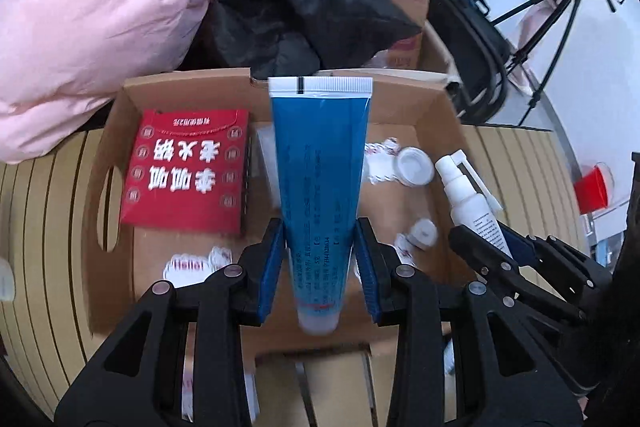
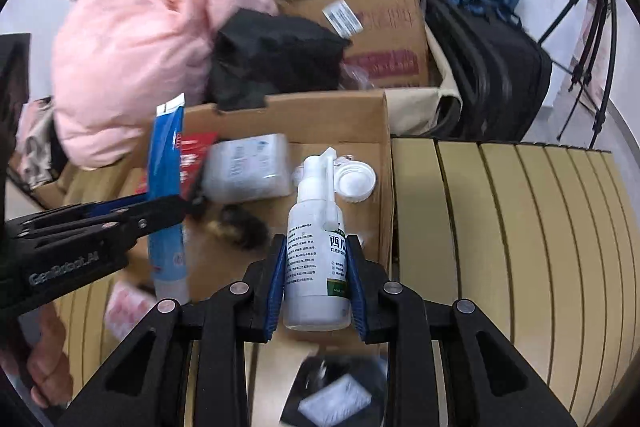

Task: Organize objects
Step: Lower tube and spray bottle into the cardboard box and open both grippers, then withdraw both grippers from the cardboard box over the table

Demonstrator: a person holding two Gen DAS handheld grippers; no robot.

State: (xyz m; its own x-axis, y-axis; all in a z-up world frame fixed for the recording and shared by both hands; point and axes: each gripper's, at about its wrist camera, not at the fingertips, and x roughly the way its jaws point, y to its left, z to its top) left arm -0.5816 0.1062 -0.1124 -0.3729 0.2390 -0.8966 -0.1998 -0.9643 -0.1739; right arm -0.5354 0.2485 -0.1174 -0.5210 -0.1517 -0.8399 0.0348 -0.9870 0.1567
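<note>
My left gripper (image 1: pixel 320 251) is shut on a blue tube (image 1: pixel 320 163) with a white crimped end, held above an open cardboard box (image 1: pixel 180 85). My right gripper (image 2: pixel 316 267) is shut on a white spray bottle (image 2: pixel 316 247) with a folded nozzle, over the same box (image 2: pixel 320 107). The bottle also shows in the left wrist view (image 1: pixel 472 199), and the tube in the right wrist view (image 2: pixel 166 187). In the box lie a red packet (image 1: pixel 188 175), a white lid (image 1: pixel 414 167), a white wrapped pack (image 2: pixel 248 167) and small sachets (image 1: pixel 188 267).
The box sits on a slatted beige table (image 2: pixel 520 227). Behind it are a pink quilt (image 1: pixel 100 7), a black bag (image 1: pixel 300 11), a larger cardboard box (image 2: pixel 380 27), a black case (image 2: pixel 492 79) and a tripod (image 1: pixel 560 19). A red cup (image 1: pixel 592 187) stands at the right.
</note>
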